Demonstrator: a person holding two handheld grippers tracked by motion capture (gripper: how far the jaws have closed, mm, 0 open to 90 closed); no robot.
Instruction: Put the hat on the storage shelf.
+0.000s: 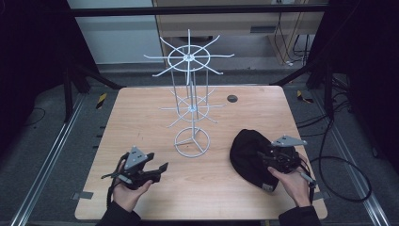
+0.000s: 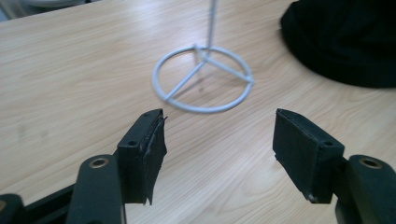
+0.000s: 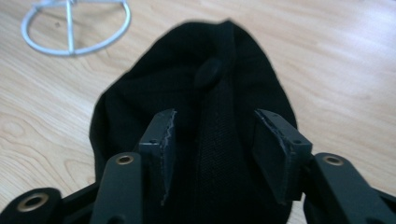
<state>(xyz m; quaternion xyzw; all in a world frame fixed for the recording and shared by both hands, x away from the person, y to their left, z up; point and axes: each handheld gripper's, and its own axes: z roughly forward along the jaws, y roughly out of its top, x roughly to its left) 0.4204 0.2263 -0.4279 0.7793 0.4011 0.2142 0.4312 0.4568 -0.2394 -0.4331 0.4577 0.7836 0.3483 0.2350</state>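
There we held the right gripper over the cap, which lay on the worktop close to the right edge, toward the near-right corner. In the right gripper view the right gripper's jaws stood apart, one on each side of the raised seam that ran up the cap's crown to its small top button. The jaws hung just above the black cloth; we could not tell whether they touched it. They gripped nothing.

We kept the left gripper low over the worktop by the near edge, left of the middle, well apart from the cap. In the left gripper view its jaws were spread wide over bare wood, with nothing between them.

The rack, a white wire stand, stood upright around the middle of the worktop, between the two grippers and farther from the near edge. Its ring base rested flat on the wood, a thin post rose from it, and two wheels of bare spokes sat one above the other. The ring base showed ahead of the left gripper's jaws, with the cap's edge beyond it at the upper right. In the right gripper view part of the base lay past the cap, apart from it.

A small dark disc sat in the worktop near the far edge, right of the rack.
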